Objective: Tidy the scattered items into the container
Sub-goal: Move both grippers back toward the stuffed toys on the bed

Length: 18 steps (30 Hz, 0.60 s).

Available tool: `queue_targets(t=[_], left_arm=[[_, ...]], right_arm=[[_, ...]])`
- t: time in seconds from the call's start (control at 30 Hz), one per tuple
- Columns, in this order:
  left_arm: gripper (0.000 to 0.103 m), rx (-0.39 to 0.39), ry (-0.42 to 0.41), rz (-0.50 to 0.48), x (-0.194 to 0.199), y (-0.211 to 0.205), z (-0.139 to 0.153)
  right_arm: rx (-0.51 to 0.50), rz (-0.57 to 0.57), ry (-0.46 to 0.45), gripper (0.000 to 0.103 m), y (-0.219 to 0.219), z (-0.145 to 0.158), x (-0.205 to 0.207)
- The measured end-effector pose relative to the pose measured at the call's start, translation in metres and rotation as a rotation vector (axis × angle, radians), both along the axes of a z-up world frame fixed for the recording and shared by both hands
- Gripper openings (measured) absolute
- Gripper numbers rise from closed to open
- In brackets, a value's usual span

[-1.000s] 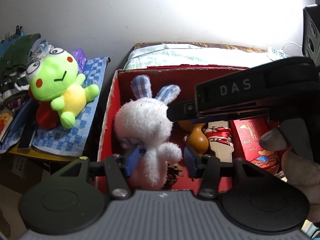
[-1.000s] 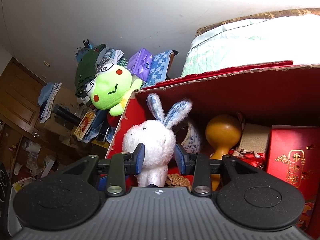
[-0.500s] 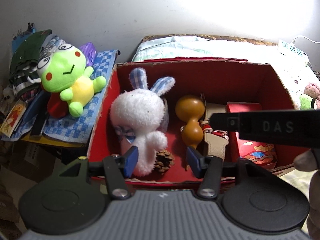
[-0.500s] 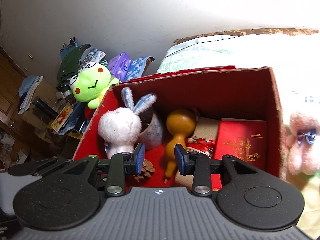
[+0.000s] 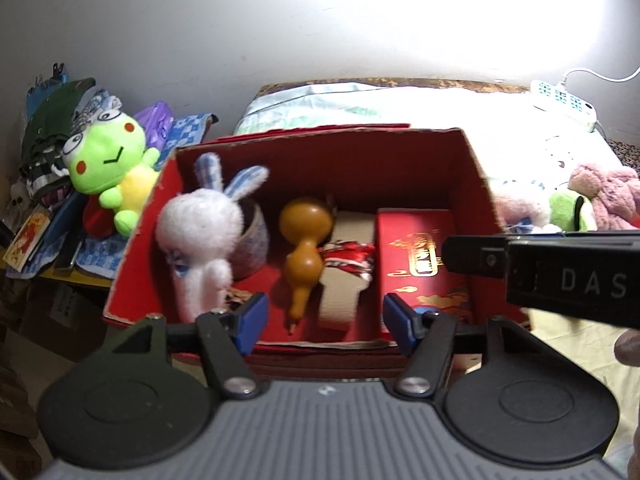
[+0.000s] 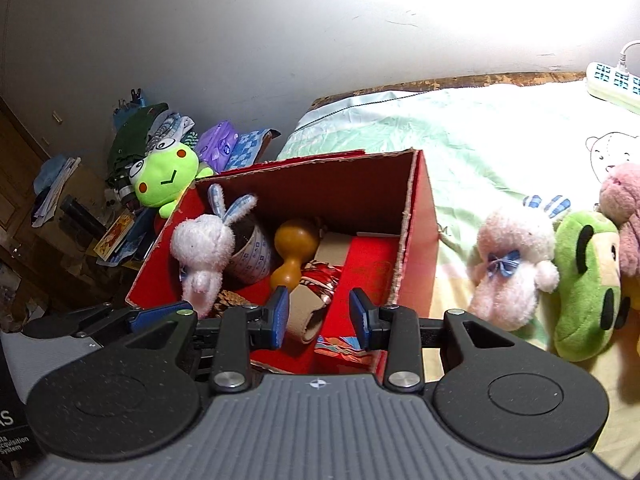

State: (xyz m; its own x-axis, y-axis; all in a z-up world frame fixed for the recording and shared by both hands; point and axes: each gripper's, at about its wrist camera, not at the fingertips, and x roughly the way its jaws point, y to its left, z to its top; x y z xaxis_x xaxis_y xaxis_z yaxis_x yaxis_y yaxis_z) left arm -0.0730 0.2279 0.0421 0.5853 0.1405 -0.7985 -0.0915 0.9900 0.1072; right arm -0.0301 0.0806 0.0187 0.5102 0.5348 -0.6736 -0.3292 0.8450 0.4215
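A red cardboard box (image 5: 360, 156) (image 6: 420, 240) stands on the bed. Inside lie a white bunny plush (image 5: 200, 232) (image 6: 202, 244), a brown gourd (image 5: 304, 236), a patterned cup (image 5: 252, 240) and a red gift box (image 5: 416, 240). My left gripper (image 5: 326, 320) hovers over the box's near edge, its jaws opening with nothing between them. My right gripper (image 6: 319, 312) is open and empty above the box's near right corner. Right of the box on the sheet lie a pink-white bunny plush (image 6: 512, 256), a green plush (image 6: 588, 288) and a pink plush (image 6: 624, 208).
A green frog plush (image 5: 108, 160) sits on a blue checked cloth over a cluttered stand left of the box. A white power strip (image 5: 564, 104) lies at the bed's far right. A grey wall runs behind. A person's fingertip (image 5: 628, 348) shows at the right edge.
Both grippers have drawn back from the box, so more of it and the bed shows. The left jaws have spread wider, away from the white bunny, which stays in the box.
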Motion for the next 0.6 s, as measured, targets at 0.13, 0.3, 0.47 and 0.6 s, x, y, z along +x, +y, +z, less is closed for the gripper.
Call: queue_targets(t=[0.13,0.3,0.47,0.6], left_arm=[[0.067,0.002,-0.001,-0.013,0.000,-0.024,0.002],[0.067,0.007,0.002,-0.034,0.002,-0.052,0.002],[0.060,0.059,-0.002,-0.045,0.003,-0.083,0.001],[0.056,0.128,-0.018,-0.033,0.004,-0.099,0.002]], right_arm=[[0.001,-0.015,0.006,0.037,-0.023,-0.002,-0.002],[0.007,-0.029,0.012,0.037,-0.049,-0.004,-0.005],[-0.005,-0.051,0.017,0.037,-0.072,-0.008,-0.008],[-0.011,-0.074,0.023,0.037,-0.093,-0.012,-0.010]])
